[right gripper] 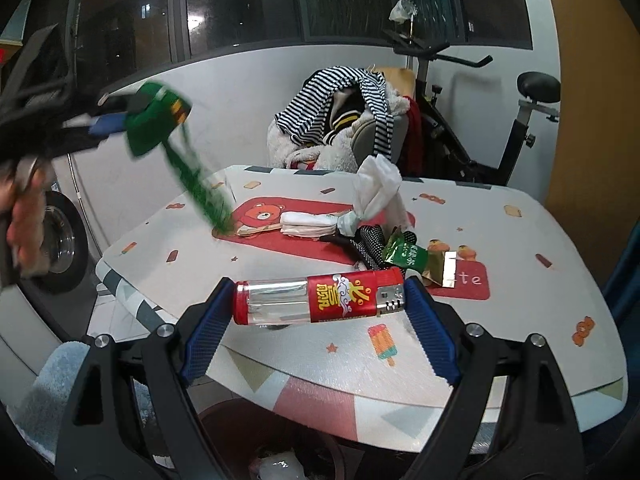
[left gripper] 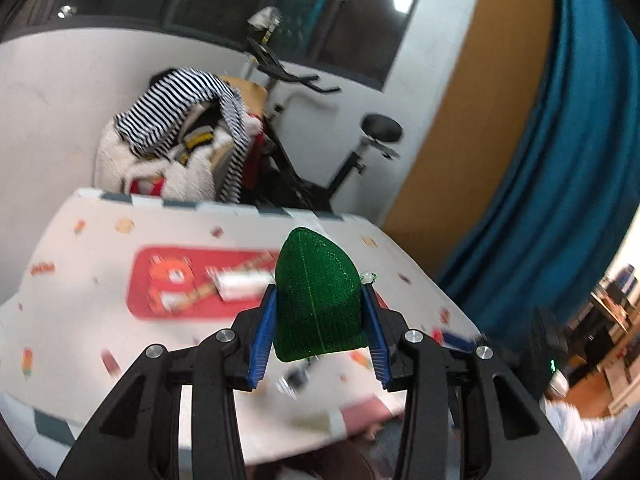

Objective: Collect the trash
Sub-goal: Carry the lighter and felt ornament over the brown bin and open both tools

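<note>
While the left gripper (left gripper: 320, 312) clamps its blue pads (left gripper: 264, 340) on a green knitted cap (left gripper: 320, 296), the right gripper (right gripper: 320, 312) holds a red-and-clear lighter (right gripper: 318, 300) crosswise between widely spread jaws, one pad at each end. Seen from the right wrist, the cap is lifted above the far left side of the table (right gripper: 560, 280), blurred, with a green tail (right gripper: 200, 188) trailing down to the red bear mat (right gripper: 288, 240). A hand (right gripper: 24, 232) grips the left tool's handle at the frame's left edge.

On the table lie a twisted white tissue (right gripper: 376, 192), a flat white folded wrapper (right gripper: 308, 224) beside it, a black dotted piece (right gripper: 368, 244), a green foil packet (right gripper: 404, 256) and a bit of silver foil (right gripper: 448, 268), all clustered near the middle, just beyond the lighter. A second red mat (right gripper: 472, 284) with white letters sits under the foil.

Below the table's near edge, between the right tool's arms, a dark red bin (right gripper: 240, 432) shows crumpled clear plastic (right gripper: 276, 468) inside. Behind the table, a chair piled with striped and fleecy clothes (right gripper: 340, 120) stands beside an exercise bike (right gripper: 500, 140), under dark windows. A teal curtain (left gripper: 560, 160) hangs at the right of the left wrist view.
</note>
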### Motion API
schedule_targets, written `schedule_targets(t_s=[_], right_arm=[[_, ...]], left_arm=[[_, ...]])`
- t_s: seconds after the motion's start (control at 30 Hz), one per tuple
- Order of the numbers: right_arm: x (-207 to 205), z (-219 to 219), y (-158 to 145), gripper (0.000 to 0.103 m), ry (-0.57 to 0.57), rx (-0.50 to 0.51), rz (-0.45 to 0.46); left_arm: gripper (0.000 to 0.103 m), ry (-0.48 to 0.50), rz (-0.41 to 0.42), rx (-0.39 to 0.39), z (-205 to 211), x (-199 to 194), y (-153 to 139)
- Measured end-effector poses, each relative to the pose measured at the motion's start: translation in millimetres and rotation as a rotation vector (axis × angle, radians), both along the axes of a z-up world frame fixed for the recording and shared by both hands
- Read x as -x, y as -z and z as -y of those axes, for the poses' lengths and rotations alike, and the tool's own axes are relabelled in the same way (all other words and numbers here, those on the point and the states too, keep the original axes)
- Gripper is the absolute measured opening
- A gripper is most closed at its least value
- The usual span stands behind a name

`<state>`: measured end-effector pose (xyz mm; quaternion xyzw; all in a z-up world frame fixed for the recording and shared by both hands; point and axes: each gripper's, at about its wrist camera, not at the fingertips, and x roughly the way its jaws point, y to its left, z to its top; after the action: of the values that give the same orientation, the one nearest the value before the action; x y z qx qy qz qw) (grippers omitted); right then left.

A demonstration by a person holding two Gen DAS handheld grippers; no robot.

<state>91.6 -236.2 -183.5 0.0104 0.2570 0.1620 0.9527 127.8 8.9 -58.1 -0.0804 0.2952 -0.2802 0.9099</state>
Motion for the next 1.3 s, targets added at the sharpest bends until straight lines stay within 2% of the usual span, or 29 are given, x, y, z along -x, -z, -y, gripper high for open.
schedule_targets(t_s=[0.27,0.37,0.63,0.8,0.97,1.03,1.17,1.3], right_arm=[[22.8,2.7,-3.3,0.084,-0.002,0.015,0.013],[27.0,3.4,-1.7,0.084,-0.007,0.026,0.012],[31.1,7.6,5.0,0.084,-0.001,0.027,-0.002],[31.2,9.1,9.6,0.084,0.003,0.026,-0.014],[31.1,9.2,15.0,0.084,0.003,0.026,-0.027],[31.2,9.2,17.0,0.084,0.004,0.028,-0.030],[30.6,8.7,21.0,0.084,0.005,0.028,-0.040],[31.3,5.7,29.6,0.084,0.006,0.018,-0.061]], left_arm=[[0.040,0.163,-0.107,-0.014,13.4,60.9,58.3],[0.040,0.196,-0.186,-0.031,18.2,71.2,89.7],[0.041,0.209,-0.361,-0.174,35.5,70.3,165.7],[0.042,0.226,-0.404,-0.282,46.0,64.4,197.4],[0.047,0.221,-0.420,-0.327,49.7,61.8,213.2],[0.057,0.207,-0.418,-0.314,47.4,61.0,214.6],[0.067,0.167,-0.392,-0.288,40.5,59.4,208.2],[0.080,0.080,-0.307,-0.269,26.2,65.6,187.8]])
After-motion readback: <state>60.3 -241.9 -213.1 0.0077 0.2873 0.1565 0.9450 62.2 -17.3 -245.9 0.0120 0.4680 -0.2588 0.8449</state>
